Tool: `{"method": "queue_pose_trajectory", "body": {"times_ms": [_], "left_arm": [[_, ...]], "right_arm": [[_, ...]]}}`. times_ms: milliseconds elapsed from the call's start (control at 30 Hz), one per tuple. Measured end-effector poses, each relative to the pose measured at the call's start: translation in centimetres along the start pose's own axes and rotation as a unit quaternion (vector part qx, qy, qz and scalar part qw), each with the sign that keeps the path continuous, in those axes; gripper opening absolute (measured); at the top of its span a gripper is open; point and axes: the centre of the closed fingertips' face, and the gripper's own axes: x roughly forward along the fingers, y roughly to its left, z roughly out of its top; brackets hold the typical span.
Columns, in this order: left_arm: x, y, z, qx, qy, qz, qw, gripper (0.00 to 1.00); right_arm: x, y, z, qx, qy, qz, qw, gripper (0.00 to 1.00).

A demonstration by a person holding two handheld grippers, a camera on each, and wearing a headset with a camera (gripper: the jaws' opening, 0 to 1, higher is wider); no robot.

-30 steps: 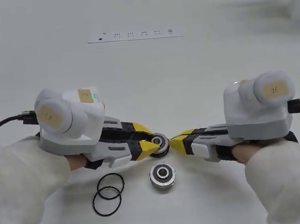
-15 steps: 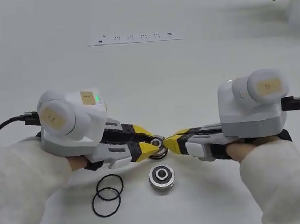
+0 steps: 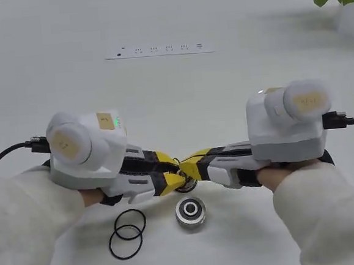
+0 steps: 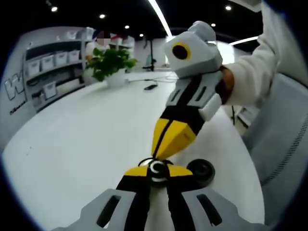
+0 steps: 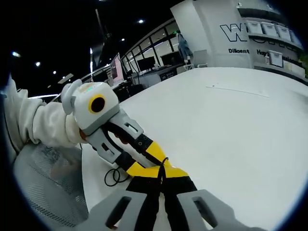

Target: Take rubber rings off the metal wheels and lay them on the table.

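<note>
Inside the left hand-held gripper [image 3: 173, 173] sits a metal wheel [image 4: 158, 168].

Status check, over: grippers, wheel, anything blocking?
Left gripper shut on metal wheel. Right gripper shut, pinching its rubber ring. Two rings and second wheel on table; nothing blocking.

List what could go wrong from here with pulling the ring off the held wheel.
1. The right gripper pinches only a thin strand of the rubber ring, so it may slip out or snap back.
2. The left gripper holds the metal wheel at its jaw tips. A hard pull could twist it loose onto the spare wheel or the two loose rings lying nearby.
</note>
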Motion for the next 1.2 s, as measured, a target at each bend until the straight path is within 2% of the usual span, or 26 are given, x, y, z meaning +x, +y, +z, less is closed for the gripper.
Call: {"method": "queue_pose_trajectory", "body": {"times_ms": [67, 233, 367, 500, 567, 767, 900, 967, 1100, 1200], "left_arm": [[0.0, 0.0, 0.0, 0.0, 0.001, 0.003, 1.0, 0.13], [0.0, -0.1, 0.1, 0.0, 0.007, 0.012, 0.9999, 0.14], [0.0, 0.0, 0.1, -0.02, 0.024, 0.016, 0.9994, 0.14], [-0.7, -0.2, 0.1, -0.012, 0.034, 0.01, 0.9993, 0.17], [-1.4, -0.2, 0.4, -0.014, 0.033, 0.011, 0.9993, 0.18], [-4.1, -0.6, 2.7, -0.012, 0.003, 0.013, 0.9998, 0.21], [-5.7, -0.9, 3.6, -0.009, -0.003, 0.022, 0.9997, 0.29], [-6.3, -1.5, 3.7, -0.029, -0.001, 0.013, 0.9995, 0.34], [-7.9, -2.9, 3.9, -0.012, 0.003, 0.01, 0.9999, 0.4], [-9.3, -3.7, 4.1, -0.013, 0.005, 0.016, 0.9998, 0.48]], "right_arm": [[0.0, -0.1, -0.1, 0.01, 0.0, 0.004, 0.9999, 0.0], [-0.2, -0.7, -0.7, 0.017, 0.009, -0.005, 0.9998, 0.0], [-0.2, -1.3, -1.2, 0.033, 0.015, -0.007, 0.9993, 0.0], [-0.4, -1.1, -1.2, 0.038, 0.015, -0.007, 0.9991, 0.0], [-0.6, -1.0, -1.0, 0.037, 0.013, -0.005, 0.9992, 0.0], [-1.2, -0.6, -0.1, 0.033, 0.003, -0.004, 0.9994, 0.0], [-1.7, -0.2, 0.3, 0.026, 0.0, -0.002, 0.9997, 0.0], [-2.0, 0.0, 0.4, 0.025, -0.001, 0.002, 0.9997, 0.0], [-2.7, 0.7, 1.1, 0.015, -0.007, 0.009, 0.9998, 0.0], [-3.3, 1.2, 1.7, 0.011, -0.015, 0.013, 0.9997, 0.0]]}}
